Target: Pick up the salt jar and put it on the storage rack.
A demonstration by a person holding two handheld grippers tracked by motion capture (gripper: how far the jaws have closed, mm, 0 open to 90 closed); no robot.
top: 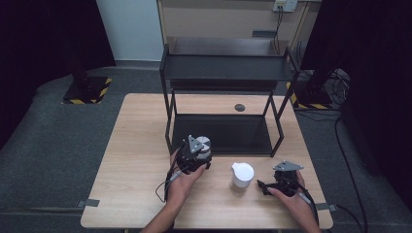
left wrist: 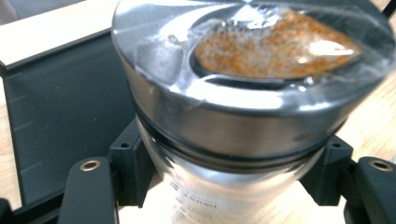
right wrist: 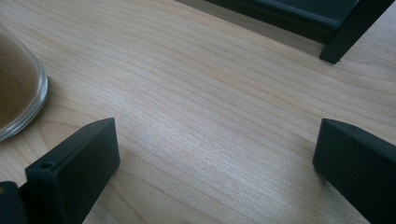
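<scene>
While the jar is off the table, these are the points that matter:

Left gripper: jaws pinch the glass body of a jar just below its metal lid, at 12 o'clock of the left hand, in front of the black shelf.
Right gripper: jaws spread wide over bare table, holding nothing, at 3 o'clock of the white-lidded jar.
Risk: smooth glass may slip or tilt in the pinch; the lid could knock the shelf edge.
Writing: faint print on the glass, perhaps a volume mark, too blurred to read.
</scene>
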